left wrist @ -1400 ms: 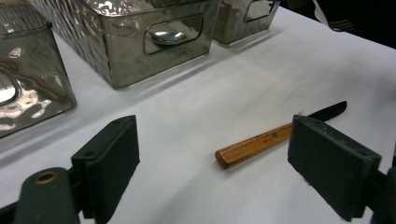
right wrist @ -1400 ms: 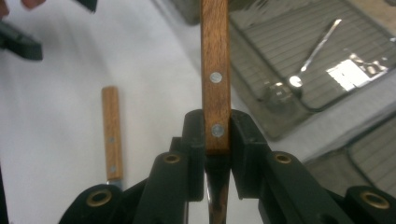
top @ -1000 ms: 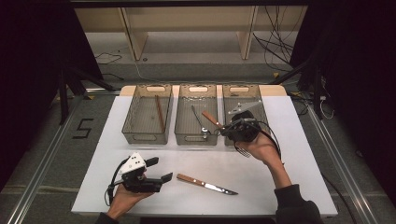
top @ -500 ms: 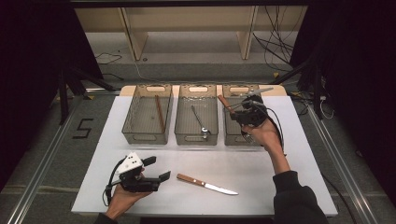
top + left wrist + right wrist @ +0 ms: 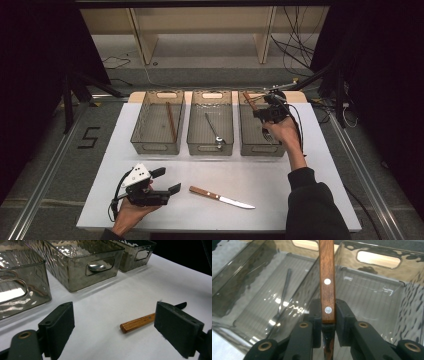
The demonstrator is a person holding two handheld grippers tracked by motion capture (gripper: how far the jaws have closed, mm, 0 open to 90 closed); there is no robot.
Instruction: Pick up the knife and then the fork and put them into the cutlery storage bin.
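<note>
White tabletop [image 5: 300, 200], three clear bins. Right gripper [image 5: 261, 113] clamped on wooden-handled knife [image 5: 327, 277], held over right bin [image 5: 260, 147]. Handle projecting past far rim: risk of snagging or tipping out on release. Left gripper [image 5: 165, 181] agape, empty, near second knife [image 5: 220, 197].

Brown wooden handle [image 5: 327, 277] with silver rivets, smoky rippled bins [image 5: 158, 129], white tabletop [image 5: 280, 185].
</note>
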